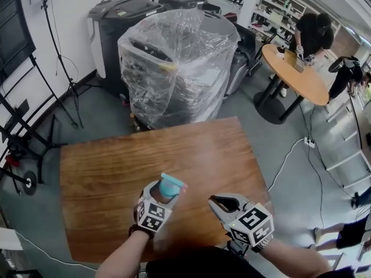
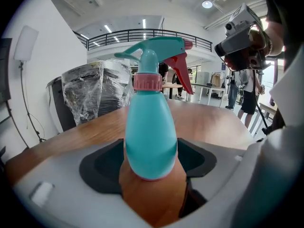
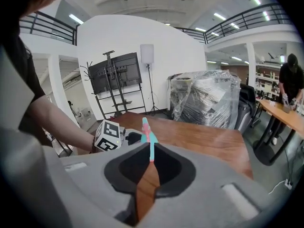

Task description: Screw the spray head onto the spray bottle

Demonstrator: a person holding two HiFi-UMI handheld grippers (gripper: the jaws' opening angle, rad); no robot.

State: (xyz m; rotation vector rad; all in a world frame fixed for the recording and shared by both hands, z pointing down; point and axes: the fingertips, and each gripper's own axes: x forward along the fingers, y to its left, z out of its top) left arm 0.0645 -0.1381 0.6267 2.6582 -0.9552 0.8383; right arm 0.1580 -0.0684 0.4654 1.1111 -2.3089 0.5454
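A teal spray bottle (image 2: 151,137) stands upright between my left gripper's jaws, which press on its lower body. Its teal spray head (image 2: 156,51) with a red trigger sits on the neck above a pink collar (image 2: 147,81). In the head view my left gripper (image 1: 164,197) holds the bottle (image 1: 172,182) over the near part of the wooden table (image 1: 116,167). My right gripper (image 1: 217,201) hovers a short way to the bottle's right, shut with nothing in it. From the right gripper view the bottle (image 3: 147,133) shows beyond the closed jaw tips of the right gripper (image 3: 151,161).
A plastic-wrapped machine (image 1: 174,62) stands behind the table, with dark bins beside it. A round wooden table (image 1: 293,74) with a person at it is at the back right. A light stand (image 1: 61,57) and a TV rack (image 3: 116,80) are at the left. A cable (image 1: 290,149) crosses the floor.
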